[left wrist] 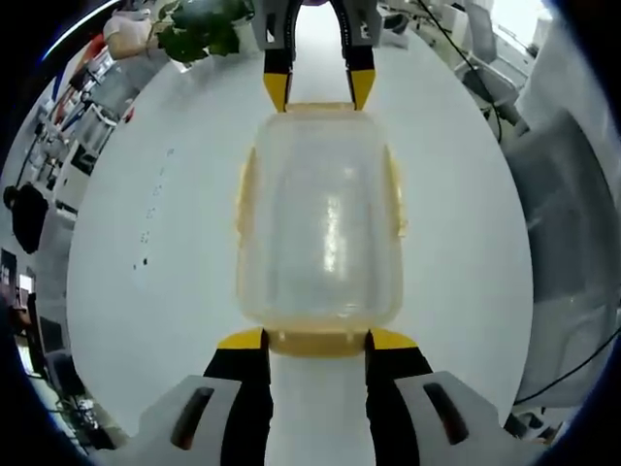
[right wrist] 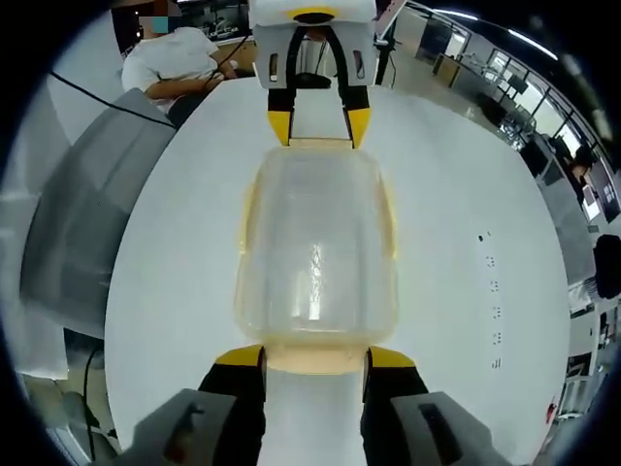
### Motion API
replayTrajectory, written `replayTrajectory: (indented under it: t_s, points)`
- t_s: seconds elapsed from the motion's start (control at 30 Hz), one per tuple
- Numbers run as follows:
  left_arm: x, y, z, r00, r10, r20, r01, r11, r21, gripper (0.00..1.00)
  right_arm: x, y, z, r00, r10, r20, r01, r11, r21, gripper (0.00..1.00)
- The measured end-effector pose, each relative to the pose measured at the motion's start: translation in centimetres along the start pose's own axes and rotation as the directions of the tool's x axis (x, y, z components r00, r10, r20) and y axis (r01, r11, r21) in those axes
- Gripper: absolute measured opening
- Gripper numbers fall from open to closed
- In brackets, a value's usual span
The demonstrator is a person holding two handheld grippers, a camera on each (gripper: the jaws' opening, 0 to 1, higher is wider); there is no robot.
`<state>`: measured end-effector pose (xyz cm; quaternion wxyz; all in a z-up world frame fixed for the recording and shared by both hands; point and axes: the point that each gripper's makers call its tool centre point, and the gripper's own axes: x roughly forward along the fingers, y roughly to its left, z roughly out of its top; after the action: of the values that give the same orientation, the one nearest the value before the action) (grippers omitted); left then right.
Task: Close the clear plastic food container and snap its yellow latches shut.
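Clear plastic container (left wrist: pixel 320 221) sits lid-on at table (left wrist: pixel 146 223) centre, my left gripper (left wrist: pixel 317 339) at 6 o'clock and right gripper (right wrist: pixel 315 356) at 12, both spread astride end latches (left wrist: pixel 317 342), presumably bracing to press.

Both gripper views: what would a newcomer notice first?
The clear plastic container with yellow latches sits mid-frame on the white round table, lid on. The left gripper and the right gripper face each other across it, yellow tips at its two short ends, by the end latches. Next, the grey chair at the table edge.
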<state>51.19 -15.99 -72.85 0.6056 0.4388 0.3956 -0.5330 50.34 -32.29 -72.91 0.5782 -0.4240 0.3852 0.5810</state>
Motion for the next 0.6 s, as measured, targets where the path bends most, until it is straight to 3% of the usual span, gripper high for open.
replayTrajectory:
  t_s: [0.6]
  points:
    - [0.81, -0.18, -0.28, 1.000, -0.010, 0.006, 0.010, 1.000, -0.004, 0.34, 0.85, 0.06, -0.31, 1.000, 0.012, -0.004, -0.012, 1.000, 0.002, 0.36]
